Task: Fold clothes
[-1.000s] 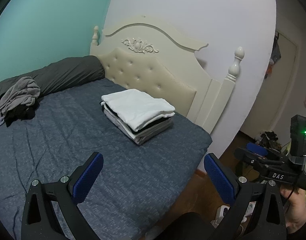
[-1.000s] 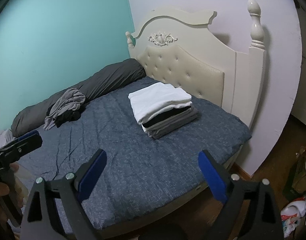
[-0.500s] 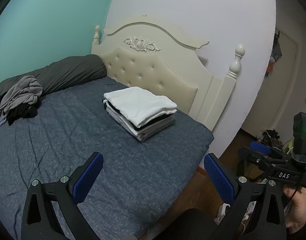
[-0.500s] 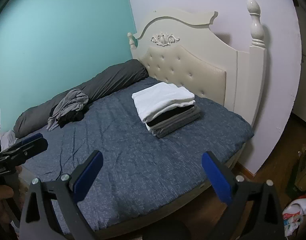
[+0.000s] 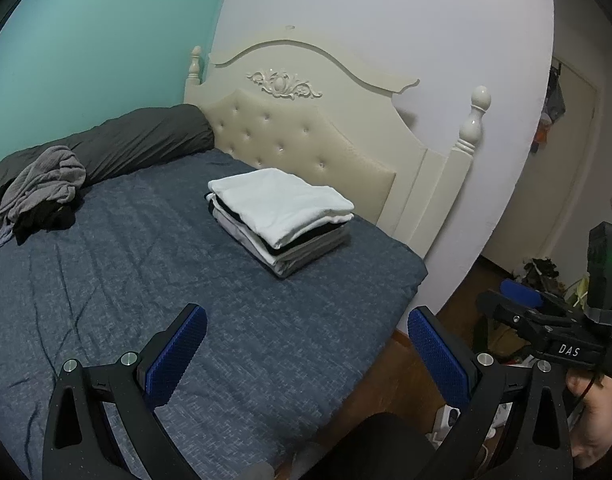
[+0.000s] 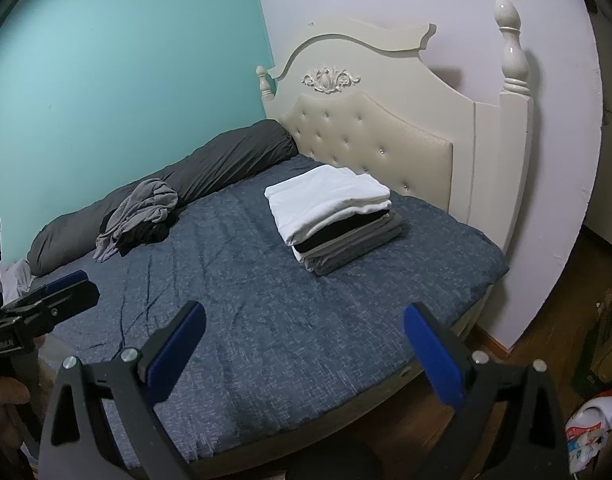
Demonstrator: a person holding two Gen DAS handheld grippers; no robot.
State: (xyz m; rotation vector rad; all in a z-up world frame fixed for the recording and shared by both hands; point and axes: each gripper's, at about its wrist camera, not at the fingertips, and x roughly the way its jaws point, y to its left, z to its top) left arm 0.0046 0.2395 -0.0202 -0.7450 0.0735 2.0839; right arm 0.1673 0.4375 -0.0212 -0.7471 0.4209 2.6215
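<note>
Folded stack [image 5: 281, 217] unmoved, view farther back

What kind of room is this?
Almost certainly a home bedroom: a bed with a tufted cream headboard, a stack of folded clothes and a crumpled grey garment lying on it.

Our left tool [image 5: 306, 344] has black triangular arms with cut-outs, silver screws and blue dimpled pads. Our right tool [image 6: 304, 346] matches it, marked "DAS" in white, with a green light; bare skin shows.
</note>
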